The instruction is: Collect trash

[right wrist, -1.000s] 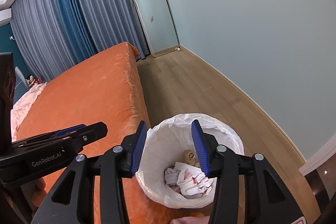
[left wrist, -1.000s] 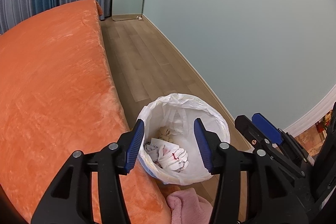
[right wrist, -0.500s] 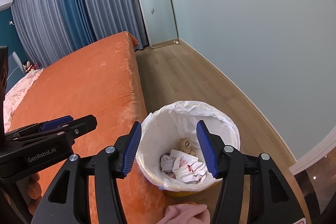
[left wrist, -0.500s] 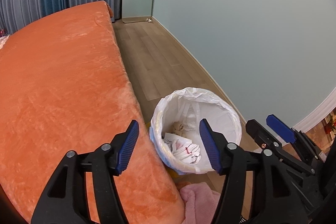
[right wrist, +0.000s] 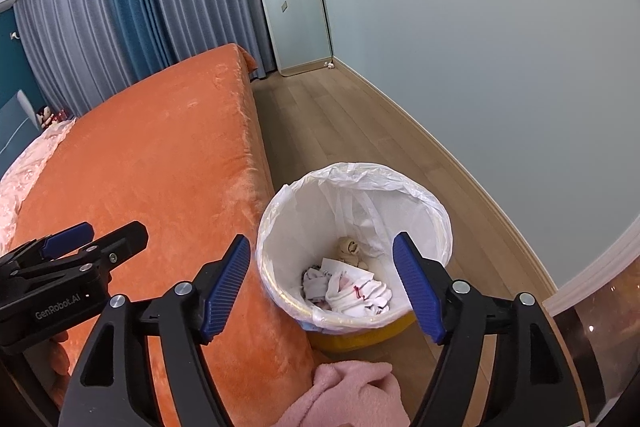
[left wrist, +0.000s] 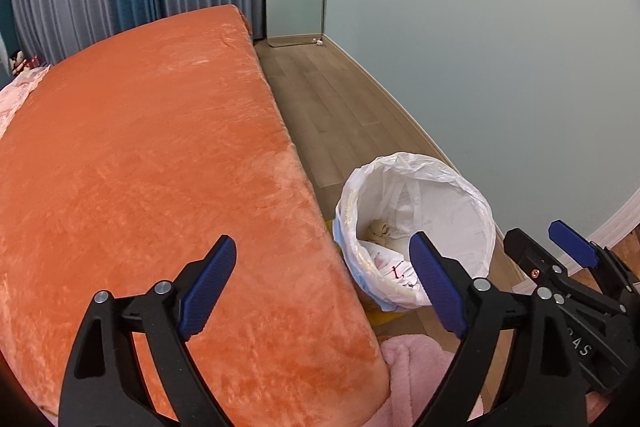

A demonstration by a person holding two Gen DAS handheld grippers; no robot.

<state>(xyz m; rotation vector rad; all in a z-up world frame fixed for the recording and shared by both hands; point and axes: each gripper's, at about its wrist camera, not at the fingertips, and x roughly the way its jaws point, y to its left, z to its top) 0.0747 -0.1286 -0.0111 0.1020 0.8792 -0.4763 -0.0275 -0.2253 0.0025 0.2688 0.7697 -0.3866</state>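
While both my grippers, left [left wrist: 322,285] and right [right wrist: 321,283], spread their empty jaws wider, I see the lined bin [right wrist: 420,203] with tissues [right wrist: 352,293] on wood floor [right wrist: 336,123], wedged beside the orange bed [right wrist: 160,155], pink sleeve [right wrist: 352,395] below.

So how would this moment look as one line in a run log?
left hand-held gripper: opening, empty | right hand-held gripper: opening, empty | bin: lined, crumpled tissues inside, beside orange bed

Your right tool [right wrist: 320,277] hangs over the lined bin [right wrist: 442,223], jaws opening with nothing between them — crumpled tissues [right wrist: 352,293] lie inside. The bin stands just beside the orange bed [right wrist: 160,155]; your left tool [right wrist: 90,241] hovers over that bed.
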